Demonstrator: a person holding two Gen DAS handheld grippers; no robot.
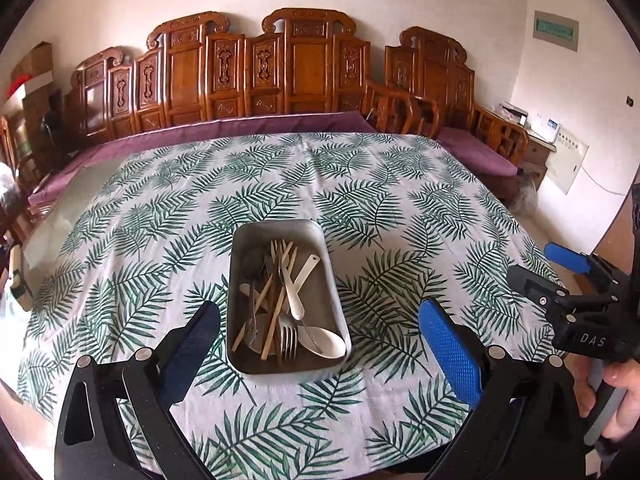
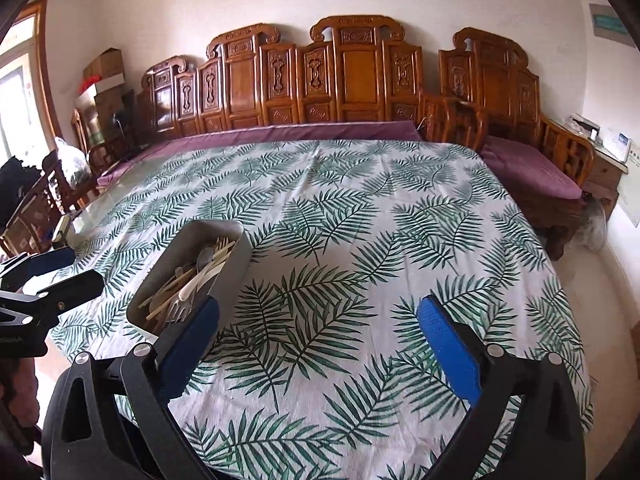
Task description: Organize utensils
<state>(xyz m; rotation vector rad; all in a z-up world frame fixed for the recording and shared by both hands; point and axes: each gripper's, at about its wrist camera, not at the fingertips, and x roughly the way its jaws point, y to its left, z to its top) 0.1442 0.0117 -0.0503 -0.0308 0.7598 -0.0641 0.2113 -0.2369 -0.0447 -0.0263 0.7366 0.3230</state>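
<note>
While the left wrist view looks along the bench (image 1: pixel 160 208), covered by a white cloth with green fern leaves, a grey metal tray (image 1: pixel 332 280) lies near its middle, directly ahead of the left gripper (image 1: pixel 320 344). Its fingers (image 1: pixel 450 354) stand wide apart, one on each side of the tray's near end and above the cloth, holding nothing. Inside the tray lie mixed utensils in a loose heap: a white spoon (image 1: pixel 322 342) with its bowl at the near right corner, a second white spoon (image 1: pixel 300 284) across it, a metal fork (image 1: pixel 289 338) with tines toward the near edge, and several pale wooden sticks (image 1: pixel 276 308) crossing lengthwise. At the right edge the right gripper (image 1: pixel 560 276) appears, held by a hand (image 1: pixel 616 396), off the bench's right side.

From the right wrist view, the same tray (image 2: pixel 236 264) sits left of centre, just beyond the left finger of the right gripper (image 2: pixel 320 344). Its fingers (image 2: pixel 448 354) are likewise spread wide and empty, over bare cloth. The fork (image 2: pixel 180 308) and sticks (image 2: pixel 168 300) show above the tray's near rim. The left gripper (image 2: pixel 60 276) enters at the left edge; whether its fingers are apart cannot be told here. A carved wooden sofa (image 2: pixel 352 72) with purple cushions stands behind the bench.
</note>
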